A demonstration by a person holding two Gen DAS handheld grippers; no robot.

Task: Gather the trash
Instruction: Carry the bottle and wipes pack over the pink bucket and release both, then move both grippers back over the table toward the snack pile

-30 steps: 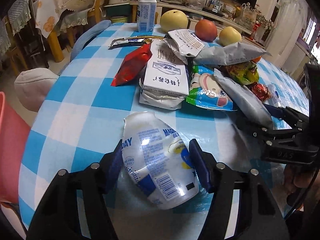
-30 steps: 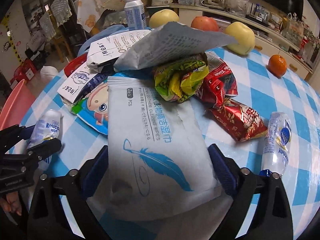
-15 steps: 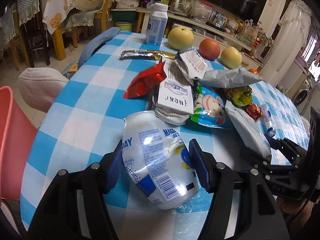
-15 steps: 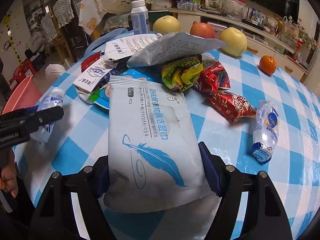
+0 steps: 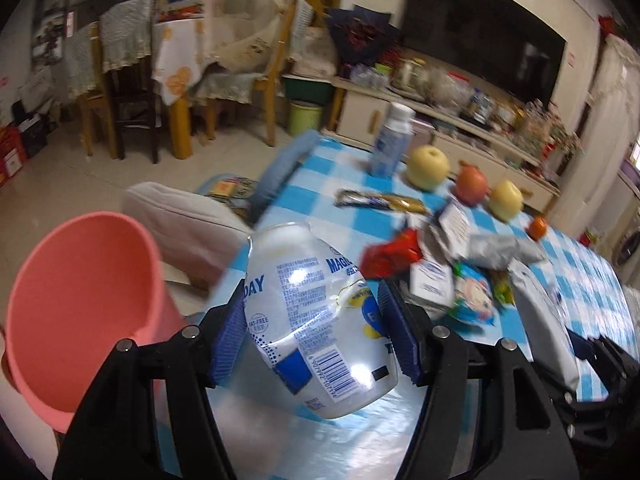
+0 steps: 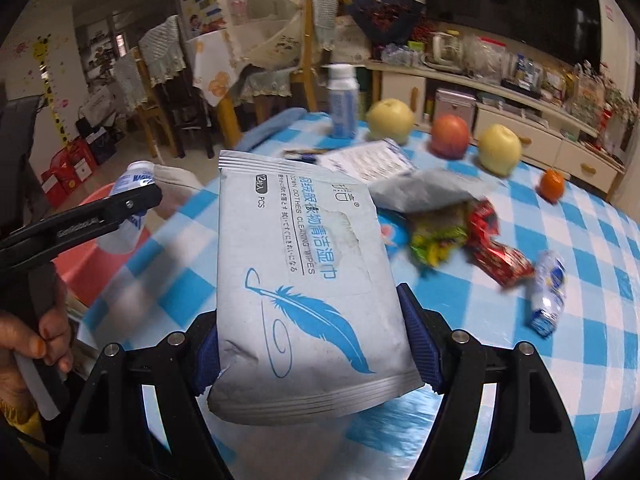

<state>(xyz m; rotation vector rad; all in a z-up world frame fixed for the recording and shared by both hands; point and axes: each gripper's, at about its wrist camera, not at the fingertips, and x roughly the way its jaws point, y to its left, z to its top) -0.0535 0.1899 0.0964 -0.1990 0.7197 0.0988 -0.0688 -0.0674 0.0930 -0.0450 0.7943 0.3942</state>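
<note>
Both claws have risen off the bench since the earlier frames, each carrying its item up with it; the pink bin now shows in both views.

Left wrist view: left claw (image 5: 312,328) pinching a crushed white yogurt bottle (image 5: 316,320), blue pads pressed on both its sides, bottle tilted and clear of the bench (image 5: 320,168). Pink bin (image 5: 80,304) on the floor beside the bench's near left edge. Remaining litter heaped mid-bench: red wrapper (image 5: 390,254), white carton (image 5: 434,284), cartoon-print packet (image 5: 474,294). Upright bottle (image 5: 390,142), two yellow fruits and one red fruit (image 5: 472,182) along the far edge.

Right wrist view: right claw (image 6: 310,344) pinching a grey wet-wipes pack (image 6: 304,272) by its lower sides, pack raised above the bench. Left claw at the left border with the yogurt bottle, over the pink bin. Green snack bag (image 6: 438,242), red foil wrapper (image 6: 500,256) and small bottle (image 6: 550,292) lying toward the right edge; small orange (image 6: 552,186) beyond them.
</note>
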